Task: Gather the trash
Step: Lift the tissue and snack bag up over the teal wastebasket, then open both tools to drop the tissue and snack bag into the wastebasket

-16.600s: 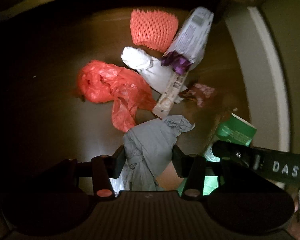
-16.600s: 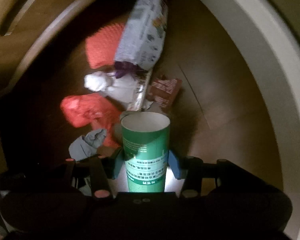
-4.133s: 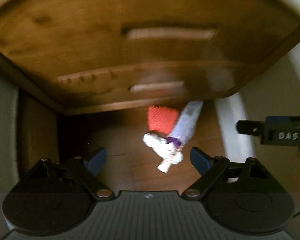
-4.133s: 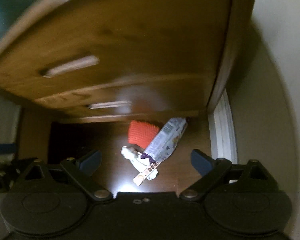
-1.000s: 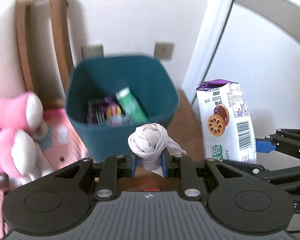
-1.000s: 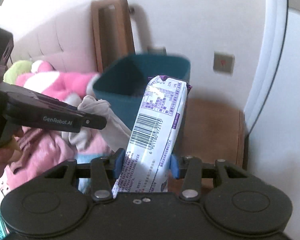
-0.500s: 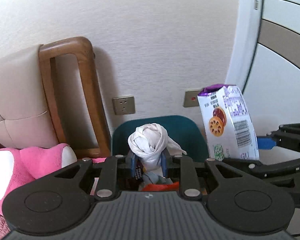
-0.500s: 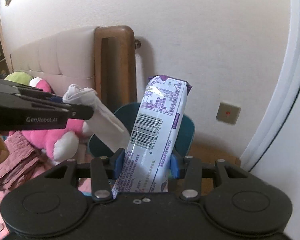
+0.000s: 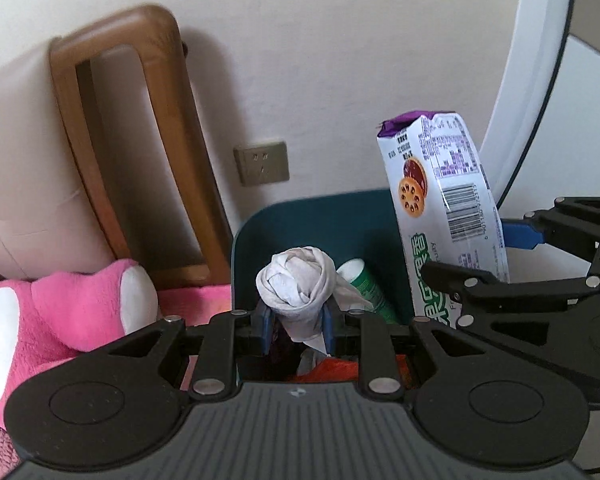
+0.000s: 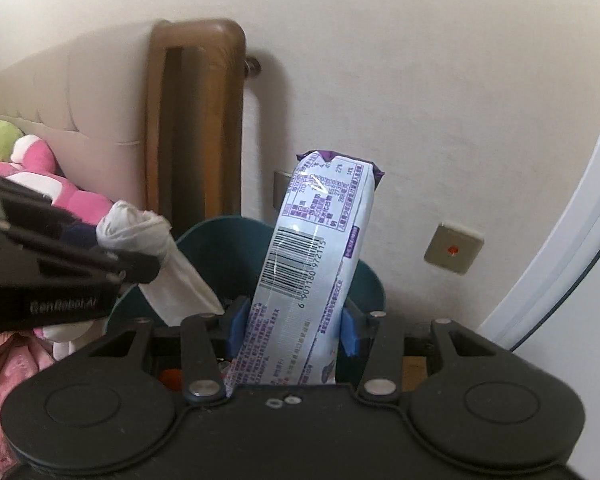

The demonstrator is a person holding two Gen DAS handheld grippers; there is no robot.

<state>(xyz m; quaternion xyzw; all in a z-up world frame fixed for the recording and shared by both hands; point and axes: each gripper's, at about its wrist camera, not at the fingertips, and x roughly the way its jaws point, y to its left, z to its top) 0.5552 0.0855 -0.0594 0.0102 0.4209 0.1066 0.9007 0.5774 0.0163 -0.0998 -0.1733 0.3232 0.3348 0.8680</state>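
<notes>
- left gripper: matte black plastic, two round discs on a ribbed base, silver rivets at the linkage joints, blue pads on the tips
- right gripper: same black build with blue pads and silver rivets
- "GenRobot.AI" lettering in grey on the left one's side

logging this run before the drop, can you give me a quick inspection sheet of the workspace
surface: no table or floor seen; both views look over the teal bin by the wall.
job's things: white wad and biscuit packet held above the bin; green cup and orange trash already inside.
clutter: pink plush toy left of the bin.
grippers: left gripper jaws shut on the white wad; right gripper jaws shut on the biscuit packet.
cables: nothing seen.
surroundings: padded headboard with wooden frame, wall socket, wall switch, white door frame.
</notes>
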